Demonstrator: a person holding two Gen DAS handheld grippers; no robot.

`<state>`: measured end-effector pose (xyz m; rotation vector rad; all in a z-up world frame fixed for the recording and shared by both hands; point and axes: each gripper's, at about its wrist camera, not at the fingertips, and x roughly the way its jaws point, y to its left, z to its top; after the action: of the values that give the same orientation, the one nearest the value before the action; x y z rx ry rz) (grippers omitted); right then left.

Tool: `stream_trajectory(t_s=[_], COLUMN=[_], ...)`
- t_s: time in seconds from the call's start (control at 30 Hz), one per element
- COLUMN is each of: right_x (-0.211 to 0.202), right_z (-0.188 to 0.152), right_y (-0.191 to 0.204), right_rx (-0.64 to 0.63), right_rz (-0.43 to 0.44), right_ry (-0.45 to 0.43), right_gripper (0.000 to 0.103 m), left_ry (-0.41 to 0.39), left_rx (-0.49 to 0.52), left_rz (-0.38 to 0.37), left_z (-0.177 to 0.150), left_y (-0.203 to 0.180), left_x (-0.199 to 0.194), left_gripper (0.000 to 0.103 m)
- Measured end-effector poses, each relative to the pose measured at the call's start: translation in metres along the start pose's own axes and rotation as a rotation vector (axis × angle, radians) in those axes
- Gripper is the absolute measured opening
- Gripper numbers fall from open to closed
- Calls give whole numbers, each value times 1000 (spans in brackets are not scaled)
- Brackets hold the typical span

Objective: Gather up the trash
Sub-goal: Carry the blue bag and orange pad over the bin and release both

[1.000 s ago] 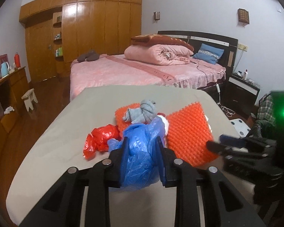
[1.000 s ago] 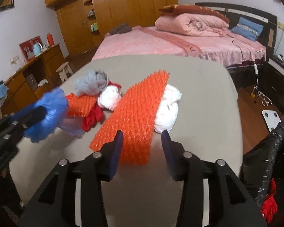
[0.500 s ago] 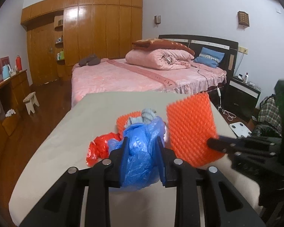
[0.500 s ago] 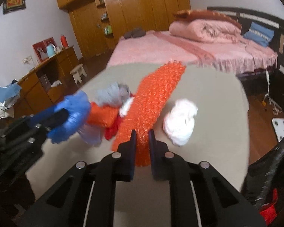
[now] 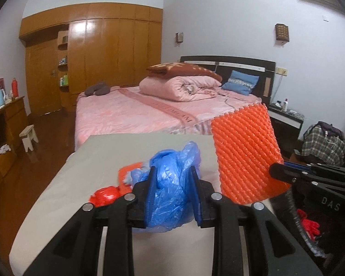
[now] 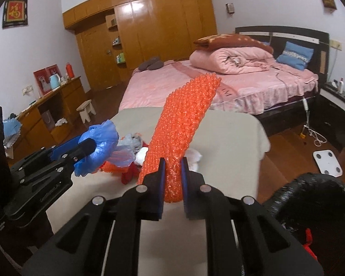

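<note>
Left gripper (image 5: 172, 188) fingers clenched on a blue plastic bag (image 5: 172, 184), held above the counter (image 5: 80, 174). Right gripper (image 6: 171, 179) fingers clamp an orange foam net (image 6: 179, 124), lifted off the counter.

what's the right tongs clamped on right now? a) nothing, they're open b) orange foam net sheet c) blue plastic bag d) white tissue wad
b: in the right wrist view the right tongs are shut on the lower end of the orange foam net sheet, which is lifted off the table; the blue plastic bag sits in the left tongs instead.
</note>
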<state>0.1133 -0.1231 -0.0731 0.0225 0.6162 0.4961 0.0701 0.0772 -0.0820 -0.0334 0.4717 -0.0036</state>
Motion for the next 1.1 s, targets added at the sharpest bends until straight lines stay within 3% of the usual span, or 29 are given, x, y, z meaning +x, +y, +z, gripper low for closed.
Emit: stream_trajectory(t_s=[0.33, 0.67, 1.1], right_x=[-56, -108, -152], right_z=[-16, -54, -104], right_y=[-46, -108, -173], right_rx=[68, 177, 274], right_rz=[-127, -292, -483], right_ry=[-40, -37, -2], right_gripper=[12, 12, 13], left_ry=[-23, -28, 51], left_rx=[52, 126, 221], left_rz=[-168, -347, -555], left_z=[12, 18, 3], left_y=[-66, -146, -242], left_x=[2, 7, 23], left_gripper=[27, 27, 27])
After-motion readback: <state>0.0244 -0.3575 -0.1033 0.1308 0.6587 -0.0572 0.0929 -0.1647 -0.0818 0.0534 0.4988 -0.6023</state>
